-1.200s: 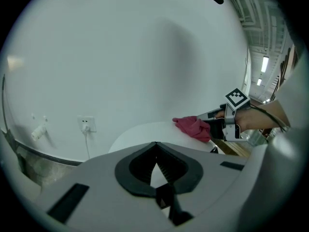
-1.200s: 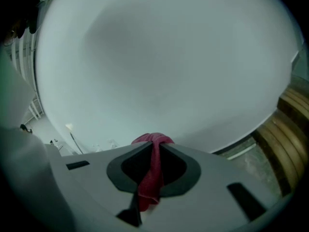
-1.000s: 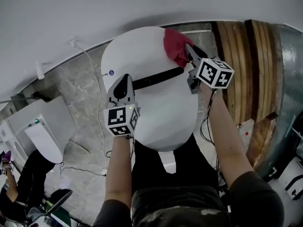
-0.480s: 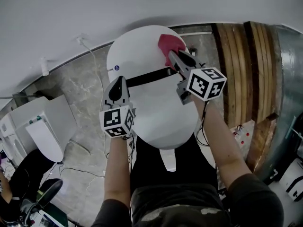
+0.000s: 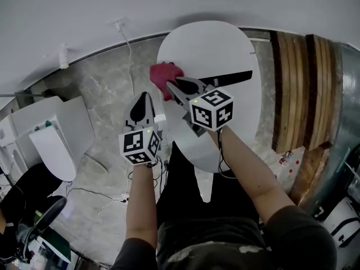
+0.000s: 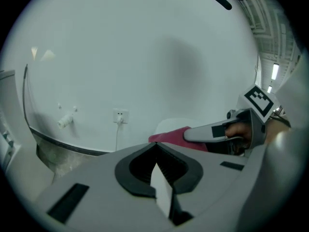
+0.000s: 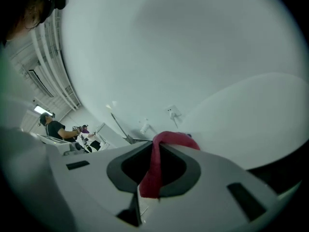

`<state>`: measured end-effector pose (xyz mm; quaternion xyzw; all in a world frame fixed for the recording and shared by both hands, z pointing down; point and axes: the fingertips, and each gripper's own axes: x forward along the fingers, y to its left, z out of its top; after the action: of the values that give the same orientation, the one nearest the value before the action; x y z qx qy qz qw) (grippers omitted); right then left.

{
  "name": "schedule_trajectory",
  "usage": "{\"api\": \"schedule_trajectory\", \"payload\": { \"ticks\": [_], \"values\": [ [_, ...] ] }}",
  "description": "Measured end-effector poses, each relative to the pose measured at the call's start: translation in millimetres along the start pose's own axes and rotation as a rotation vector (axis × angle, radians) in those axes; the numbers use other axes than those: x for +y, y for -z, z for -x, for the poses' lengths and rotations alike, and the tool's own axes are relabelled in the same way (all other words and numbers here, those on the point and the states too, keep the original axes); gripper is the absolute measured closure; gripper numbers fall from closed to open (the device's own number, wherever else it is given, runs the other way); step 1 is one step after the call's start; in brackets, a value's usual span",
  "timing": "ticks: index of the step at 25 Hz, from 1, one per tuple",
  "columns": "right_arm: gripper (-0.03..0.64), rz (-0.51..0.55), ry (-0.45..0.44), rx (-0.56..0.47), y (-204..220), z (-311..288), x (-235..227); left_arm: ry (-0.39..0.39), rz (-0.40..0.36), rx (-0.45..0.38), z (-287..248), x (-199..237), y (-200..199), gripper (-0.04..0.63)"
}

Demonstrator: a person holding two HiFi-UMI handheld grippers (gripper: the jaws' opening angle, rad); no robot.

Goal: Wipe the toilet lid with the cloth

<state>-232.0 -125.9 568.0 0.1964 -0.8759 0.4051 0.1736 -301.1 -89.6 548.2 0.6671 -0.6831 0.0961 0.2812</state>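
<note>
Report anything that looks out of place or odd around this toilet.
A black strip lies slantwise across the white toilet lid; what it is I can't tell. Loose cables trail over the floor. The red cloth sits pinched in the right gripper, at the lid's left edge. Nothing looks spilled.

White wall (image 5: 84, 10) is running along the floor's far edge. Grey marbled floor (image 5: 101, 94) is showing veining. Wall socket (image 5: 119, 23) is feeding a cable (image 5: 130, 55). Wooden slats (image 5: 298, 77) are lining the right. Second toilet (image 5: 53, 156) is standing left. Strip light (image 6: 275, 71) is glowing overhead.
</note>
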Motion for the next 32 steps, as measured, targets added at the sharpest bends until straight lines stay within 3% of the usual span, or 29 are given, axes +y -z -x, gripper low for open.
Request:
{"api": "schedule_trajectory", "payload": {
  "ticks": [5,9,20,25,32],
  "values": [
    [0.575,-0.037,0.058,-0.023,7.8,0.2,-25.7,0.018,0.000,0.040,2.1,10.1,21.3,0.588],
    [0.575,-0.058,0.145,-0.074,-8.5,29.8,-55.6,0.068,-0.020,0.050,-4.1,-13.1,21.7,0.588],
    [0.575,-0.165,0.328,-0.164,-20.6,171.2,-177.0,0.191,-0.077,0.056,-38.5,-151.3,19.0,0.588],
    [0.575,-0.200,0.355,-0.167,-16.3,226.1,-229.4,0.186,-0.089,0.065,-46.2,-207.3,31.0,0.588],
    [0.575,-0.212,0.375,-0.139,-1.3,264.6,-270.3,0.167,-0.050,0.072,-40.9,-254.5,45.3,0.588]
  ]
}}
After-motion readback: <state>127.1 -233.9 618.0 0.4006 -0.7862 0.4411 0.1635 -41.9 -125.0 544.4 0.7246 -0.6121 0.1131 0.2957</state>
